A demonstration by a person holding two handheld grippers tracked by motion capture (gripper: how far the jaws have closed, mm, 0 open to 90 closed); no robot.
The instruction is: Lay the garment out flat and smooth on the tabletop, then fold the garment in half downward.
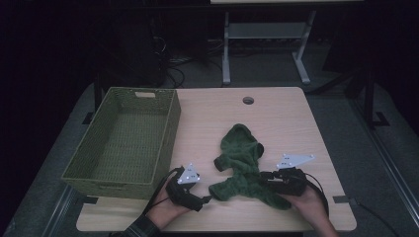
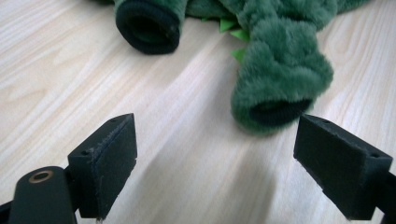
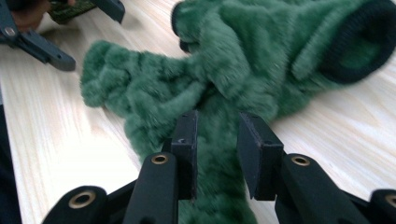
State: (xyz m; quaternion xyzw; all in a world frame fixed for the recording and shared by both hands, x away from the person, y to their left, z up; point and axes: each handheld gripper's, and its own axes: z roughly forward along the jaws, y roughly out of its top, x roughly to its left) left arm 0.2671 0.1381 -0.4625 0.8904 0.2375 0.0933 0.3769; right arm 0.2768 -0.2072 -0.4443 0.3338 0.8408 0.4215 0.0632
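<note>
Green fleece garment [image 1: 243, 168]: lower centre of high view, on table [image 1: 286, 118]. Right gripper [image 3: 217, 154]: clenched on garment's fleece. Left gripper [image 2: 215, 163]: jaws released wide, nothing between, cuff just ahead.

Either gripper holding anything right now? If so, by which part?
The right gripper is pinched on the fuzzy green plush garment, on a bunched fold near its lower end. The left gripper is open, holding nothing, beside a cuffed sleeve end.
</note>
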